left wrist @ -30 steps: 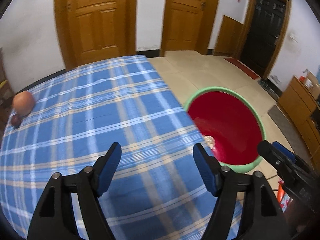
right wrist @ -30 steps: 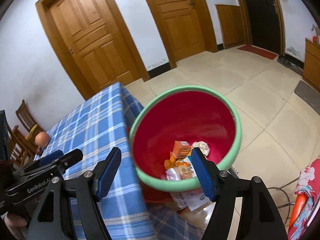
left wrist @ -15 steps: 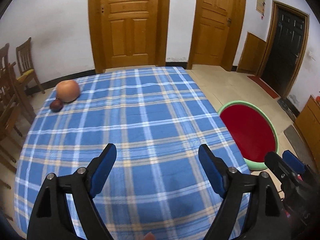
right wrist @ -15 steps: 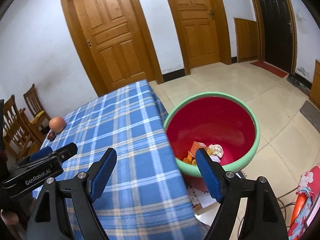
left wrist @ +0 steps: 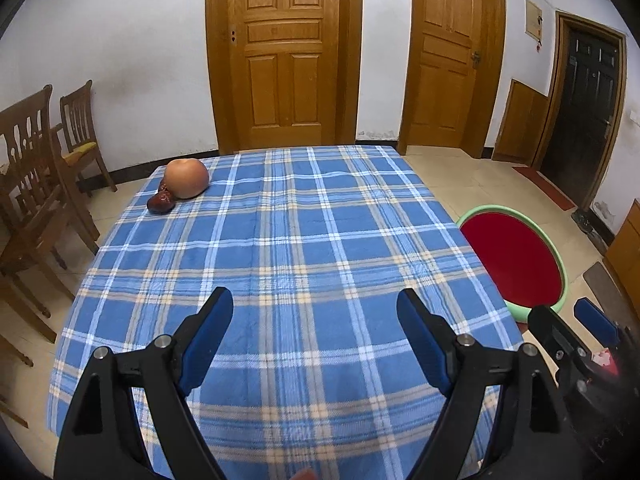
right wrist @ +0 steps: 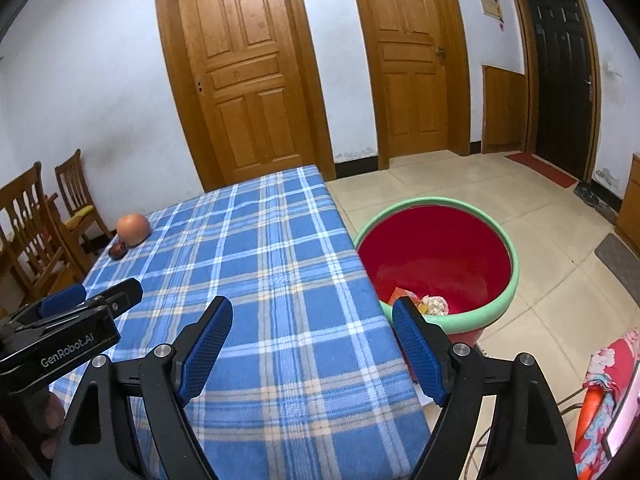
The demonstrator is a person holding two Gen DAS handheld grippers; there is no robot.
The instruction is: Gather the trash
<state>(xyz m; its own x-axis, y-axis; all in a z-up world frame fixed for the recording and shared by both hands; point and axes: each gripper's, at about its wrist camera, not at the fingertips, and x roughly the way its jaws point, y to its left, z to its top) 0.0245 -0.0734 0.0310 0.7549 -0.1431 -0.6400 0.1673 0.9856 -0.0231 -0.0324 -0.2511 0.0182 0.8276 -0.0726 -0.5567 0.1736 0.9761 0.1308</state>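
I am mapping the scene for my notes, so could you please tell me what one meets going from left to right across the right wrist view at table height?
Wooden chairs → dark red fruit → orange round fruit → blue plaid tablecloth → red bin with green rim.

A blue plaid tabletop [left wrist: 304, 248] carries an orange round fruit [left wrist: 187, 178] at 11 o'clock, a small dark red fruit [left wrist: 160, 202] touching it. Wooden chairs [left wrist: 36, 168] stand at 9 o'clock.
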